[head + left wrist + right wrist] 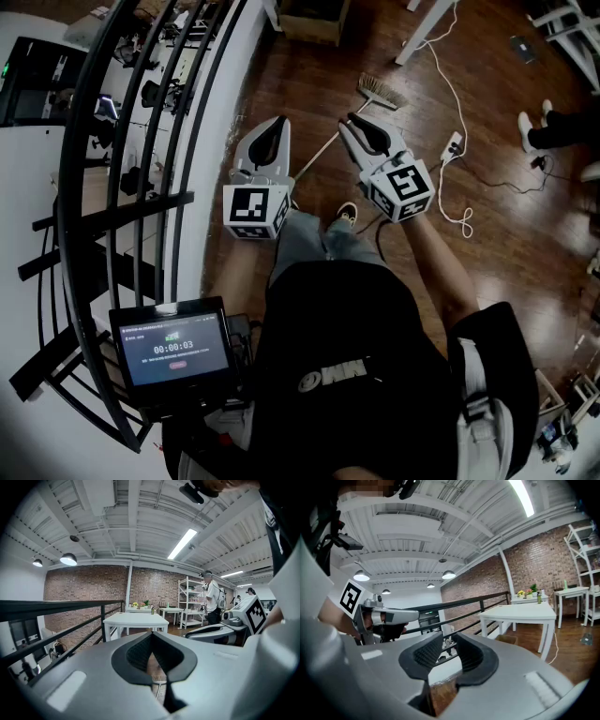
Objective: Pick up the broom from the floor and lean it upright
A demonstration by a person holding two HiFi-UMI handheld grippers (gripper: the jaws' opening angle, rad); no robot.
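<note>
The broom [379,92] lies flat on the floor [506,244], ahead of and below both pairs of fingers. The left gripper [278,124] has its fingers together on nothing, and the right gripper [350,123] has its fingers slightly apart and empty. We think a pinch far from the brush end can let the thin handle roll or swing down.

- The tablet screen [172,349], low on the left of the head view, shows a timer in white digits: 00:00:03.
- On the same screen, a thin line of print along the top, a small green tag above the digits, a line below them and a reddish button all carry writing too small to read.
- The black shirt [375,319] bears a white oval logo with blocky letters, seen upside down; they look like "MM", but I cannot be sure.
- The left marker cube [256,211] and the right marker cube [405,187] carry black-and-white square code patterns, not letters or numbers.
</note>
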